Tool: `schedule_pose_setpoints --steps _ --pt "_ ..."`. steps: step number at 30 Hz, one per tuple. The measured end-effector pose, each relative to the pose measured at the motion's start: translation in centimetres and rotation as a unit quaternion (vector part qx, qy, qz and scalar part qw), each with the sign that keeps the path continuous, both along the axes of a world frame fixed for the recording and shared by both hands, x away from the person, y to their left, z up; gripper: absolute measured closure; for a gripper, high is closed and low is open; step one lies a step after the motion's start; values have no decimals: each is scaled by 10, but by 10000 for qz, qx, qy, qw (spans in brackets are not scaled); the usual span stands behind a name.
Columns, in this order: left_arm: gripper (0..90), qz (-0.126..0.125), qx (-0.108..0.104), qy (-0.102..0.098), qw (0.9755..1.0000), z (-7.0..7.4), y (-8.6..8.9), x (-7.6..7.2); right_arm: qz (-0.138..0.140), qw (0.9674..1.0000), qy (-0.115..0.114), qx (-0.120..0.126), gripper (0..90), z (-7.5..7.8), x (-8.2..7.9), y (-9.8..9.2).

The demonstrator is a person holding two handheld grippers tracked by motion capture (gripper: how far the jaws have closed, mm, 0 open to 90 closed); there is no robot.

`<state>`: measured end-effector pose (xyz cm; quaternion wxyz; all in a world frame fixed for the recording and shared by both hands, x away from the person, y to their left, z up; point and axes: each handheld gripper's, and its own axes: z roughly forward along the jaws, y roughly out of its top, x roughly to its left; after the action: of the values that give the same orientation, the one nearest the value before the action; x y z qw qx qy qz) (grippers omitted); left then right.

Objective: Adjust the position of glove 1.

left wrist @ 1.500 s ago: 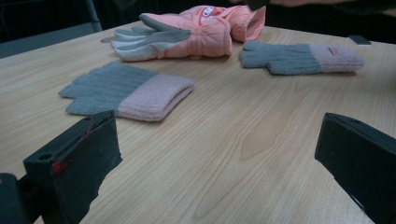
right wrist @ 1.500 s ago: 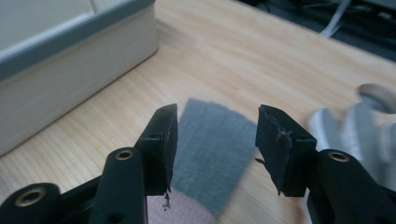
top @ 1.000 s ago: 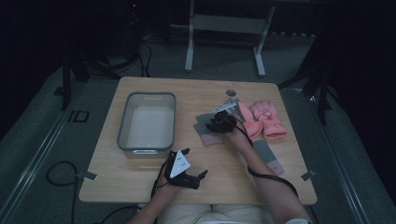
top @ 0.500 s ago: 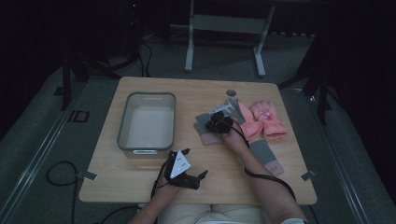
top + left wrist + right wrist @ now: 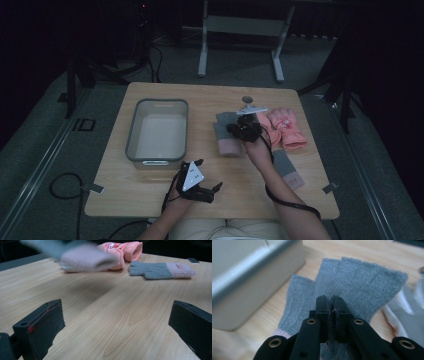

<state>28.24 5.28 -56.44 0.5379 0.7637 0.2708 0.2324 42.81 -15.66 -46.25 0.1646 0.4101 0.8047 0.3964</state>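
the right gripper (image 5: 331, 305) has just closed its jaws and pinches the knit of a grey glove (image 5: 352, 282), which hangs lifted off the table (image 5: 165, 185) just beside the grey bin (image 5: 157, 131) and the pink gloves (image 5: 285, 127). the left gripper (image 5: 207, 175) rests near the table's front edge, jaws spread wide with nothing between them.

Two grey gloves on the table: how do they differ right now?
The grey glove by the bin is pinched between the shut jaws of the right gripper; the other grey glove lies free, untouched. The gripped one sits mid-table next to the grey bin; the free one lies near the table's right edge, beside the person's forearm. The gripped one is bunched at the pinch; the free one lies flat. Both are grey knit with pink cuffs.
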Motion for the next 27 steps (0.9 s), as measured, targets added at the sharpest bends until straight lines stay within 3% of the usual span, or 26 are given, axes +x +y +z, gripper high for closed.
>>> schedule_pose_setpoints --steps 2,4,5,6,8,12,14,19,21,22,24,25,27 --pt "0 -2 0 -1 10000 0 0 0 -81 9999 -113 -44 846 8 -16 -7" --pt "0 -8 0 9 10000 0 0 0 -170 9998 -110 72 847 10 -33 -14" --pt "0 -1 11 2 10000 0 0 0 -193 9998 -98 -12 847 10 -40 -17" --pt "0 -1 11 2 10000 0 0 0 -193 9998 -98 -12 847 10 -40 -17" --pt "0 4 10 -5 10000 0 0 0 -286 9995 7 136 849 7 -62 -25" --pt "0 9 21 -34 10000 0 0 0 -483 9987 84 117 849 -4 -87 -31" --pt "0 12 6 -21 10000 0 0 0 -448 9989 122 68 849 -8 -90 -32" --pt "0 11 37 -37 10000 0 0 0 -614 9974 378 -3 849 -36 -104 -35" --pt "0 4 50 -46 10000 0 0 -1 -656 9964 541 75 848 -46 -106 -35" --pt "0 4 47 -45 10000 0 0 0 -674 9963 526 -9 848 -50 -107 -34" --pt "0 3 36 -34 10000 0 0 0 -691 9954 657 49 848 -56 -106 -33" --pt "0 1 33 -32 10000 0 0 0 -724 9956 593 -13 848 -58 -107 -32" --pt "0 -4 33 -32 10000 0 0 0 -684 9950 719 86 847 -63 -105 -31"
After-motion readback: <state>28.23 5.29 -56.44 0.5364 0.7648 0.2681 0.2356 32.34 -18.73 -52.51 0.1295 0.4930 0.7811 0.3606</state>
